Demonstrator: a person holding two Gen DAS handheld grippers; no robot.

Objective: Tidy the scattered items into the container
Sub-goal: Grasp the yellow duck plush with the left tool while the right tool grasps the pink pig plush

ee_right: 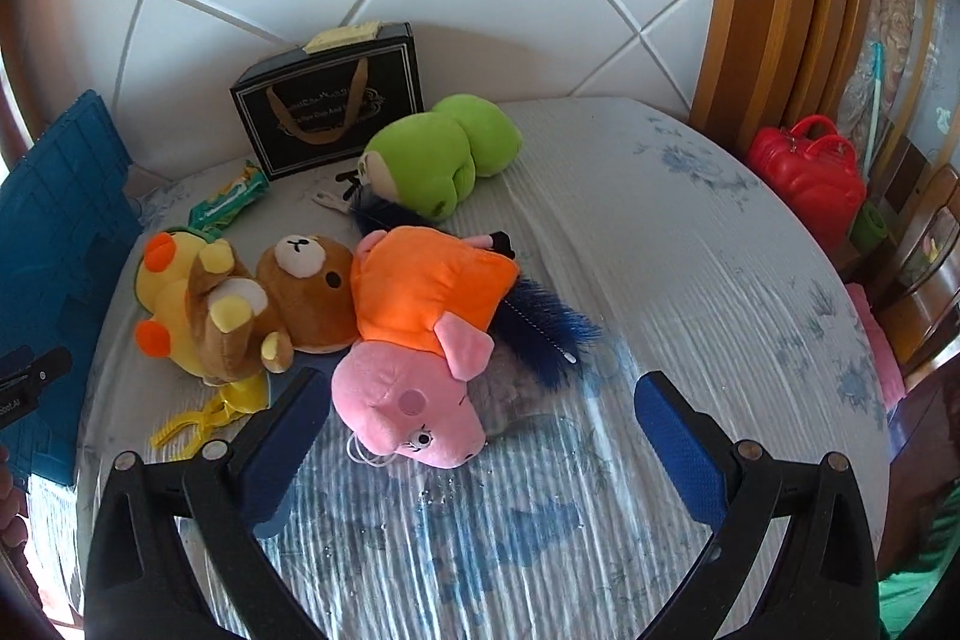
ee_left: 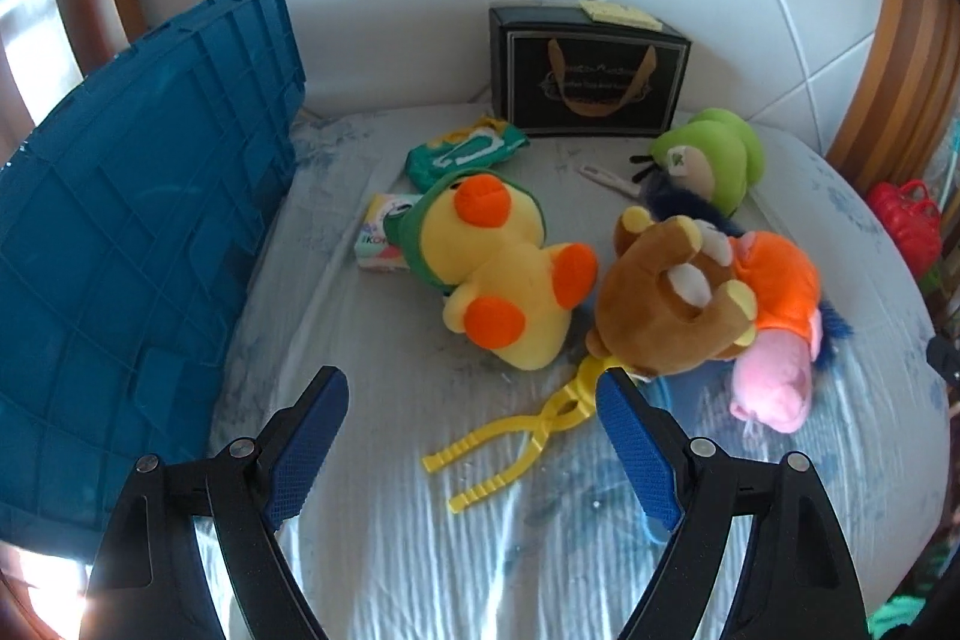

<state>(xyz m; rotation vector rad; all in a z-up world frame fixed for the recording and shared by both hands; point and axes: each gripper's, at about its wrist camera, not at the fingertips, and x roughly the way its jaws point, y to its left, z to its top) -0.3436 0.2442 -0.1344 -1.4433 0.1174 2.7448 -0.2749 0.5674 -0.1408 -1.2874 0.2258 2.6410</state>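
Two blue pads of the left gripper [ee_left: 474, 394] stand wide apart, holding nothing, above yellow tongs [ee_left: 510, 436]; the blue crate [ee_left: 138, 232] sits left, a tissue pack [ee_left: 384, 238] reads "Ko".

Right gripper [ee_right: 480, 400] gapes empty around the pink pig [ee_right: 408, 400]; the black bag [ee_right: 330, 106] bears unreadable gold script.

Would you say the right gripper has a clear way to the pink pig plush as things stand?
Probably yes: the right gripper is open, and the pink pig plush lies just ahead between its fingers, with nothing over its head.
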